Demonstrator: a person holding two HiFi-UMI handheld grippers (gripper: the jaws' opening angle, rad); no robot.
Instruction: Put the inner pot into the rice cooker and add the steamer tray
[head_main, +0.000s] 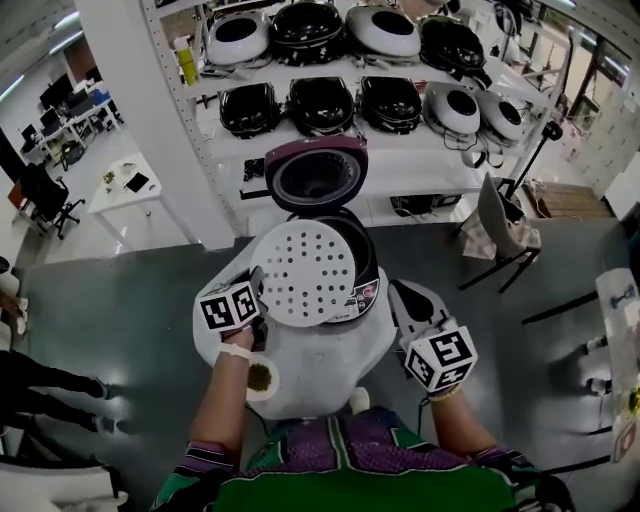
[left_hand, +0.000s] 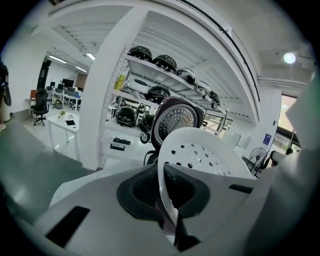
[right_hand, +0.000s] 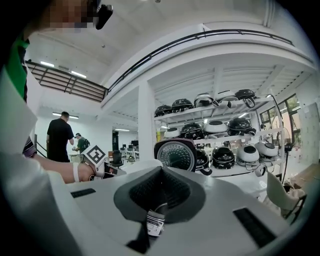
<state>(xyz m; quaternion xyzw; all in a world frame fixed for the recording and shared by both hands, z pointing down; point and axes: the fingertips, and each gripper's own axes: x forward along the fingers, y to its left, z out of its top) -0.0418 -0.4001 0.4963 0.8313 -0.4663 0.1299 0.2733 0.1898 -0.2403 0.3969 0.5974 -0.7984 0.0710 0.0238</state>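
The steamer tray (head_main: 305, 272), a white disc pierced with holes, is gripped at its left rim by the left gripper (head_main: 257, 298), whose jaws are seen in the left gripper view (left_hand: 162, 189) to be pressed shut on the thin edge of the tray (left_hand: 202, 156). The tray is held over the mouth of the open rice cooker (head_main: 366, 268), in front of its raised lid (head_main: 316, 172), and most of the opening is covered by it, so what lies inside cannot be made out; whether tray and cooker touch cannot be told. The right gripper (head_main: 403, 303) is held just beside the cooker on its right, apart from the tray, and in its own view its jaws (right_hand: 160, 192) are closed together with nothing between them. The cooker is stood on a round white table (head_main: 330, 375), where a small bowl (head_main: 261, 379) is set near the left hand. Shelves (head_main: 400, 150) loaded with further cookers are seen behind
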